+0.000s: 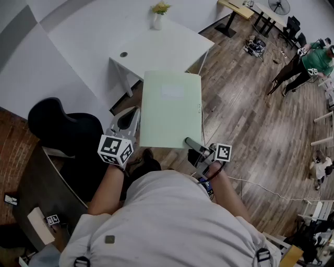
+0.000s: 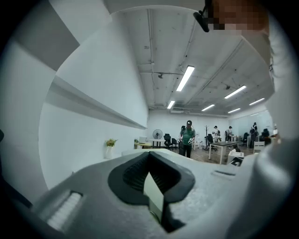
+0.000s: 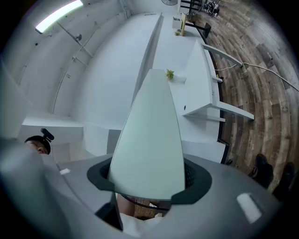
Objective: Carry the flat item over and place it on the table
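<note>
A pale green flat folder [image 1: 171, 109] hangs level in the air in front of me, above the wood floor. My left gripper [image 1: 136, 119] is shut on its near left edge, and that edge shows as a thin strip [image 2: 155, 198] between the pads. Shut on the near right corner is my right gripper [image 1: 189, 142]; from its jaws the folder [image 3: 152, 140] stretches away. Beyond the folder's far edge stands the white table [image 1: 167, 49], with a vase of yellow flowers [image 1: 159, 14] at its back.
A black chair [image 1: 62, 125] and a brown desk [image 1: 36, 182] stand at my left. Another person in green [image 1: 313, 60] is far off at the right, near desks and a fan [image 1: 279, 6]. A cable [image 1: 261, 190] runs over the floor at my right.
</note>
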Available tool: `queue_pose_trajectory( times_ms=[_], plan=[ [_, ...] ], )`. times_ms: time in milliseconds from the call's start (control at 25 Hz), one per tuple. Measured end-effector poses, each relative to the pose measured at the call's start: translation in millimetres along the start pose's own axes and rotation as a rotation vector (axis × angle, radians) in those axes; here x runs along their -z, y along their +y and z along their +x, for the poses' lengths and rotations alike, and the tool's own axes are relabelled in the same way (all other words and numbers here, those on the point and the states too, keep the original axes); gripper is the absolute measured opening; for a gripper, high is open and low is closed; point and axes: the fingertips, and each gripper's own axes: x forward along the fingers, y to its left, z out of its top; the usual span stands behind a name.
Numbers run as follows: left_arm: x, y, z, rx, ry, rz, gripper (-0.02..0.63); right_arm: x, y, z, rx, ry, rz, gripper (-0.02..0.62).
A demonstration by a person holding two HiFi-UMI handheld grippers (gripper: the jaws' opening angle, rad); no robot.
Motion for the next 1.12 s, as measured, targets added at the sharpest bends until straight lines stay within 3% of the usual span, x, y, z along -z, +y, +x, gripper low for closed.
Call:
queue_pose_trajectory(
  times_ms=[520, 1120],
  plan=[
    [3, 6, 28, 0.011, 0.004, -0.012, 0.000, -20, -13, -1, 0.009, -0.028, 0.021, 0.299],
    [6, 66, 71, 0.039, 0.011, -0.038, 0.000, -66, -37, 55, 0.036, -0.044, 0.042, 0.299]
  ],
)
